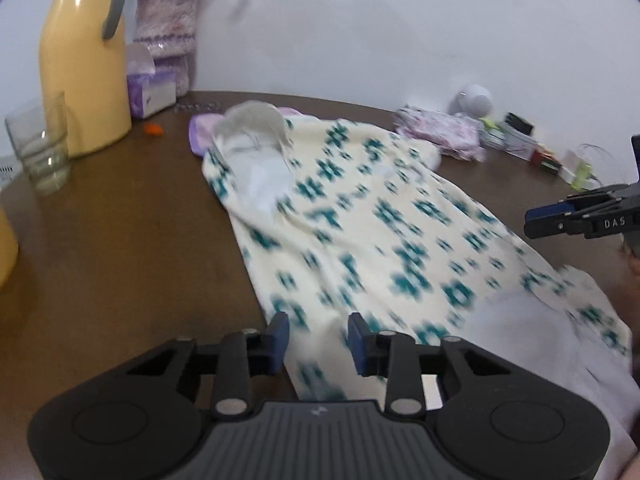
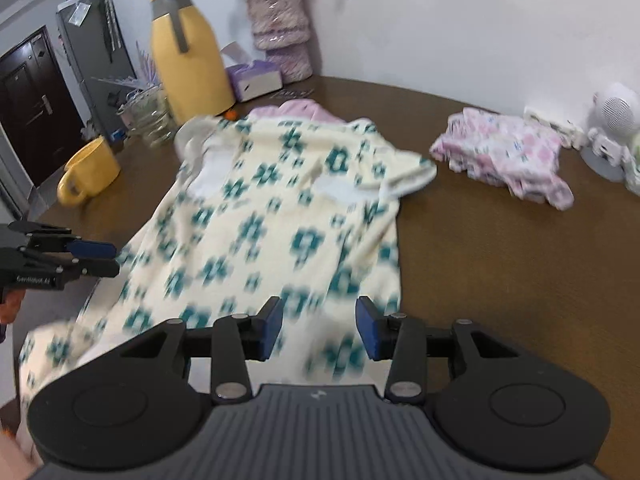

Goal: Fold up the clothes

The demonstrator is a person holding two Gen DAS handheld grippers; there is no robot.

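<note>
A cream shirt with teal flower print (image 1: 360,220) lies spread on the brown table (image 1: 120,248), collar toward the wall, hem hanging over the near edge. It also shows in the right wrist view (image 2: 260,220). My left gripper (image 1: 318,340) is open above the shirt's lower left hem, holding nothing. My right gripper (image 2: 318,326) is open above the lower right hem, holding nothing. Each gripper shows in the other's view, the right one (image 1: 580,216) at the shirt's right side and the left one (image 2: 80,256) at its left side.
A folded pink floral garment (image 2: 504,152) lies at the back right, a pink-purple cloth (image 2: 296,110) behind the collar. A yellow jug (image 1: 80,72), a glass (image 1: 40,144), a tissue box (image 1: 150,88), a vase (image 2: 280,28), a yellow mug (image 2: 88,172) and a white speaker (image 2: 612,128) stand along the back.
</note>
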